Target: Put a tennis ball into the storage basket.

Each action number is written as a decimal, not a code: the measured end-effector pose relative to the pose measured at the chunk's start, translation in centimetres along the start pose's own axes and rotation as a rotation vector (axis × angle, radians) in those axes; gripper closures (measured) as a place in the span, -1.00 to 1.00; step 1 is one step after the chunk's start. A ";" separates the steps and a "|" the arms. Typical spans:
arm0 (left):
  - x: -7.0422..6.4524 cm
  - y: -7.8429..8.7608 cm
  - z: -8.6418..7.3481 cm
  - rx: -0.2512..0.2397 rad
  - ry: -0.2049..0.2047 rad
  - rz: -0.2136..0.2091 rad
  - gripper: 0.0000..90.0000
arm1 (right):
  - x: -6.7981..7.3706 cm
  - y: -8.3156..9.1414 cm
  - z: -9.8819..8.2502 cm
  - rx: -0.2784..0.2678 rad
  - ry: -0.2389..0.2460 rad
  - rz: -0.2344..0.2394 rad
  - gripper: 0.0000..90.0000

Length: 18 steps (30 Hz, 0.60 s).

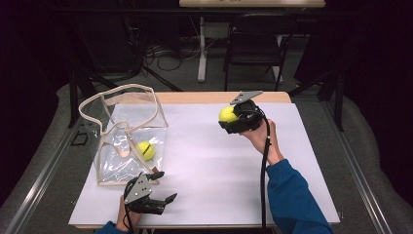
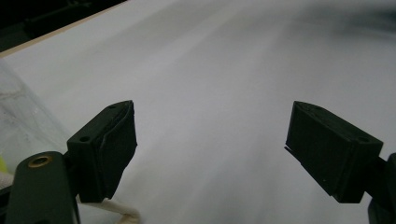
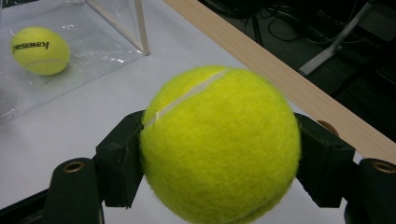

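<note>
Clamped between two black jaws right in front of the right gripper view's lens, a yellow tennis ball [image 3: 219, 144] is pinched from both sides, its white seam running up over the top. From the high view, this ball [image 1: 227, 114] sits in the right gripper [image 1: 233, 118], raised above the far middle of the white sheet [image 1: 209, 161] that covers the table, with the person's right hand [image 1: 260, 134] and blue sleeve [image 1: 292, 195] behind it and a black cable trailing down along the forearm.

Further off to the left stands a clear plastic bag [image 1: 126, 136] with cream trim and a looping handle, open at the top. A second tennis ball [image 1: 145, 150], with dark lettering on it, lies inside on the bag's floor, well apart from the held one.

Near the sheet's front edge, just beside the bag's near corner, the left gripper [image 1: 160, 187] rests low in the person's left hand [image 1: 124, 214]. Its jaws stand wide apart with bare white sheet between them and nothing held. A wooden table edge [image 1: 214, 97] shows beyond the sheet.
</note>
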State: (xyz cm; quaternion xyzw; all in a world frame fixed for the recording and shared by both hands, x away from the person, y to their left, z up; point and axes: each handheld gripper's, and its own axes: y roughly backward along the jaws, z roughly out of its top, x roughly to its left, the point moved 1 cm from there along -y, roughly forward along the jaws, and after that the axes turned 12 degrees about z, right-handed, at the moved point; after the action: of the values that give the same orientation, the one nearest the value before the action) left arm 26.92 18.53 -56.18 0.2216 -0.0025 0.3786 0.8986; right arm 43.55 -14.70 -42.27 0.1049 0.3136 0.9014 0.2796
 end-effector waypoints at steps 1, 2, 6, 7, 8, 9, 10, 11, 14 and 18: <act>0.0 0.0 0.0 0.001 0.000 0.000 -0.65 | 0.0 0.0 0.1 -0.002 0.001 0.000 -0.42; 0.0 0.0 0.0 0.000 0.000 -0.001 -0.65 | 0.0 0.0 0.1 -0.005 0.000 0.000 -0.42; 0.0 0.0 0.0 -0.001 0.001 -0.001 -0.64 | 0.1 0.0 0.4 -0.006 0.004 0.001 -0.42; 0.0 0.0 0.0 -0.001 0.001 -0.001 -0.64 | 0.1 0.0 0.5 -0.003 0.008 -0.001 -0.42; 0.0 0.0 0.0 -0.001 0.001 -0.002 -0.65 | 0.2 0.0 0.5 -0.004 0.007 0.000 -0.42; 0.0 0.0 0.0 0.000 0.000 -0.002 -0.65 | 0.2 0.0 0.6 -0.004 0.007 0.002 -0.42; 0.0 0.0 0.0 0.000 0.001 -0.002 -0.65 | 0.2 0.0 0.7 -0.004 0.013 0.000 -0.42; 0.0 0.0 0.0 -0.001 0.001 -0.002 -0.65 | 0.3 0.0 0.8 -0.003 0.011 0.002 -0.42; 0.0 0.0 0.0 -0.001 0.001 -0.002 -0.65 | 0.3 0.0 0.8 -0.005 0.015 0.001 -0.42; 0.0 0.0 0.0 -0.001 0.001 -0.003 -0.65 | 0.3 0.0 0.8 -0.005 0.015 0.001 -0.42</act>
State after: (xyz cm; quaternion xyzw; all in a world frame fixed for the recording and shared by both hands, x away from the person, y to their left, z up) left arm 26.90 18.50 -56.19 0.2209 -0.0019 0.3775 0.8993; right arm 43.62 -14.09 -41.62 0.0977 0.3134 0.9030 0.2773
